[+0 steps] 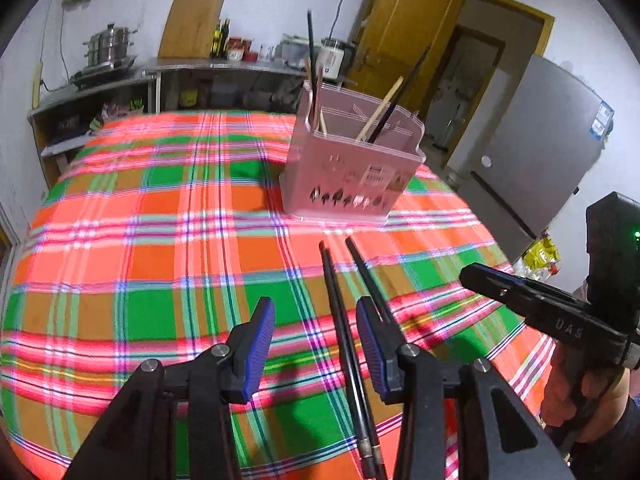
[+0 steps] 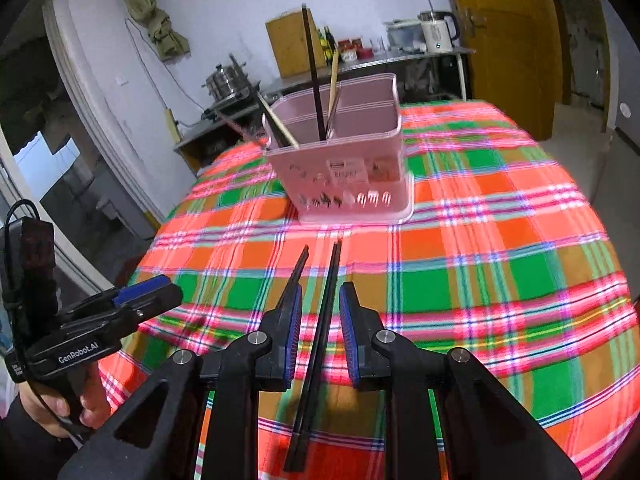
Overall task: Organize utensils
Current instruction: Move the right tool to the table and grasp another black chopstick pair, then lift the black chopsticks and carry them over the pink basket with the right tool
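- Two black chopsticks (image 2: 320,340) lay loose on the plaid-covered surface (image 1: 140,240), near edge, tips pointing toward the far side.
- Pink utensil holder (image 1: 352,168) stood upright further back, near the middle of the surface; several chopsticks, dark and pale wood, already stood in its compartments, leaning.
- Right gripper (image 2: 320,332) hovered over the pair, jaws moderately apart, one chopstick running between them, the other passing by the left finger. Nothing clamped; whether the pads touched it, could not tell.
- Left gripper (image 1: 316,344) was spread wide and empty, with the same pair lying just inside its right finger.
- Progress, as judged: partly done. Some sticks were housed, and this pair was left to lift and drop into the holder. No other loose utensils showed on the cloth.
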A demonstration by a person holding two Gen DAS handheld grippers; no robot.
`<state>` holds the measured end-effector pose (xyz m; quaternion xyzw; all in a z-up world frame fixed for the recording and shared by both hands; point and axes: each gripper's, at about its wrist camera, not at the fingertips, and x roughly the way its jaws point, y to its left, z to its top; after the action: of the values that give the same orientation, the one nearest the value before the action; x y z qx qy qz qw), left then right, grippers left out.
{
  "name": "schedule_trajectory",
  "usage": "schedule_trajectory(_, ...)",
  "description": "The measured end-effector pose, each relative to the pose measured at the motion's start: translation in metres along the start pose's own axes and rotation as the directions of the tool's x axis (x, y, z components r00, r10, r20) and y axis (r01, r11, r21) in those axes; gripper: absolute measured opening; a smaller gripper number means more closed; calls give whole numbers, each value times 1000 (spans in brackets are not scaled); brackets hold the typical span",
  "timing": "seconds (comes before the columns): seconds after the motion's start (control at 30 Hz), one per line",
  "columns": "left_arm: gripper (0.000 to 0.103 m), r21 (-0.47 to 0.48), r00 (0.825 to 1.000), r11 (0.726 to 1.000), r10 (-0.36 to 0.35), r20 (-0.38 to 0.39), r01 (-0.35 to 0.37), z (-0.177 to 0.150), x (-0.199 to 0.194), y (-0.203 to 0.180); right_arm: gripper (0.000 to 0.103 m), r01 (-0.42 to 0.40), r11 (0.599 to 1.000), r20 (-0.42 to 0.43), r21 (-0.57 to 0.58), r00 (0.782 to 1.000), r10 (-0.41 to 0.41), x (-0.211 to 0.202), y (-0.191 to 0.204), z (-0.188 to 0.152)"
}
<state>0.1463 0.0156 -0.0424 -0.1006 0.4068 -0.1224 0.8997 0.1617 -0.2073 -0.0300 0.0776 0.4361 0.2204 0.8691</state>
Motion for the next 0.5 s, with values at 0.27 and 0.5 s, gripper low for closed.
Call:
schedule_trajectory(0.27, 42, -19, 997, 1000, -5, -79, 3, -12, 34, 5, 20, 17, 999, -123, 29, 992, -13, 51, -10, -17)
schedule_trajectory(0.5, 42, -24, 994, 1000, -6, -109, 4, -9, 57, 5, 20, 9, 999, -140, 35, 990, -4, 63, -13, -17)
